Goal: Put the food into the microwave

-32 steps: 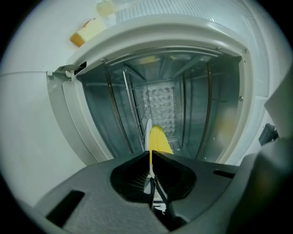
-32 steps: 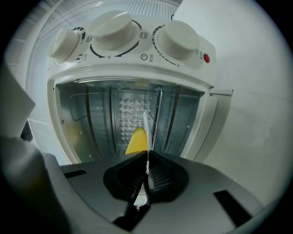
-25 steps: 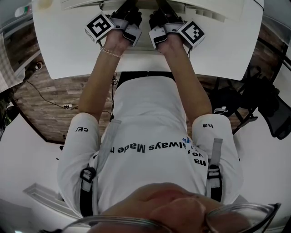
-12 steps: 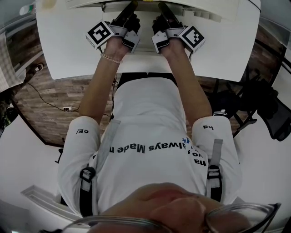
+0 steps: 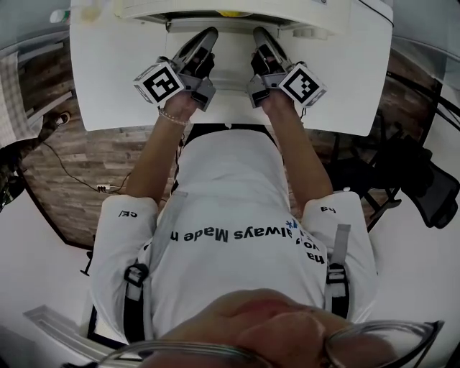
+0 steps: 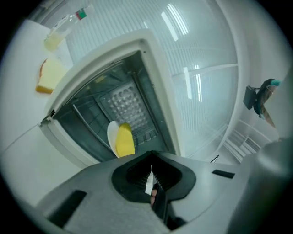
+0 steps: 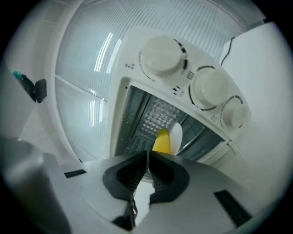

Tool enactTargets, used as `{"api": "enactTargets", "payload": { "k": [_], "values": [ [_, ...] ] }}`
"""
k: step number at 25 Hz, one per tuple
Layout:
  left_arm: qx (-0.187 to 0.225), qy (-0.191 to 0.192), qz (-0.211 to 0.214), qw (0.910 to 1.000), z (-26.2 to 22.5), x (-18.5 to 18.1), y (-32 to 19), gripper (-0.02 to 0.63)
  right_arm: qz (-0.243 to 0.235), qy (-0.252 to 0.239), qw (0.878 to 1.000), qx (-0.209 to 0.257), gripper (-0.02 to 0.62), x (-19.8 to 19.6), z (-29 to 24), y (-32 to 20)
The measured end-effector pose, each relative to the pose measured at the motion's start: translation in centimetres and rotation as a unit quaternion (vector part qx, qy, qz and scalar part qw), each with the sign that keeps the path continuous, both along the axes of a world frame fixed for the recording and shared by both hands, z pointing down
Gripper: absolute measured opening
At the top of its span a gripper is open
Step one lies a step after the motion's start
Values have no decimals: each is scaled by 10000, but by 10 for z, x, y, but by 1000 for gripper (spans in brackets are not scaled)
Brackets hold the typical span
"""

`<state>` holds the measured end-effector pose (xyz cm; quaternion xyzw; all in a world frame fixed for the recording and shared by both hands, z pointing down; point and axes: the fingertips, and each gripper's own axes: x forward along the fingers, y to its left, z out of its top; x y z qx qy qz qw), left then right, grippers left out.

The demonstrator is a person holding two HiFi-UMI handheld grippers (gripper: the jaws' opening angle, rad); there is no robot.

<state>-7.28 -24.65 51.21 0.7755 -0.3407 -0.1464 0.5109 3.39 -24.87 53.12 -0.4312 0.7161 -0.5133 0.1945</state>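
Observation:
The white microwave (image 5: 302,13) stands at the far edge of the white table (image 5: 108,79), and its cavity (image 6: 114,103) is open. Inside, a yellow piece of food (image 6: 125,140) lies on a white plate (image 6: 111,133); the right gripper view shows the same food (image 7: 161,140) and plate (image 7: 176,134). My left gripper (image 5: 207,36) and right gripper (image 5: 259,34) hover side by side just in front of the opening. Both point at it. The left gripper (image 6: 151,157) is shut with nothing in it, and so is the right gripper (image 7: 147,157).
Three round knobs (image 7: 161,55) sit on the microwave's control panel, right of the cavity. A pale wedge of food (image 6: 49,75) and a small clear bottle (image 6: 62,29) lie on the table left of the microwave. The table's near edge (image 5: 230,128) is at my waist.
Both grippers have drawn back from the microwave opening toward my body, their full length now showing in the head view. They stay shut and empty.

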Motion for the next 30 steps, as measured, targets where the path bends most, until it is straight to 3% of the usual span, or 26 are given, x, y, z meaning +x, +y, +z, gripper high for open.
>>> {"api": "enactTargets", "payload": {
  "k": [8,14,20,25,30],
  "values": [
    [704,-572,127,9958,-50,5,17,11,-404,1012,9898,916,23,14,-62,17],
    [1247,-944,256,9874,-89,14,30,11,-650,2155,9600,1666,23,25,-110,28],
    [1960,-1540,215,9682,-131,14,47,11,-763,2967,9250,2246,23,28,-153,45],
    [2422,-1856,262,9520,-163,17,60,11,-932,3534,8953,2548,23,21,-183,62],
    [2731,-1937,30,9423,-193,12,65,12,-944,3778,8789,2756,23,16,-211,77]
  ]
}}
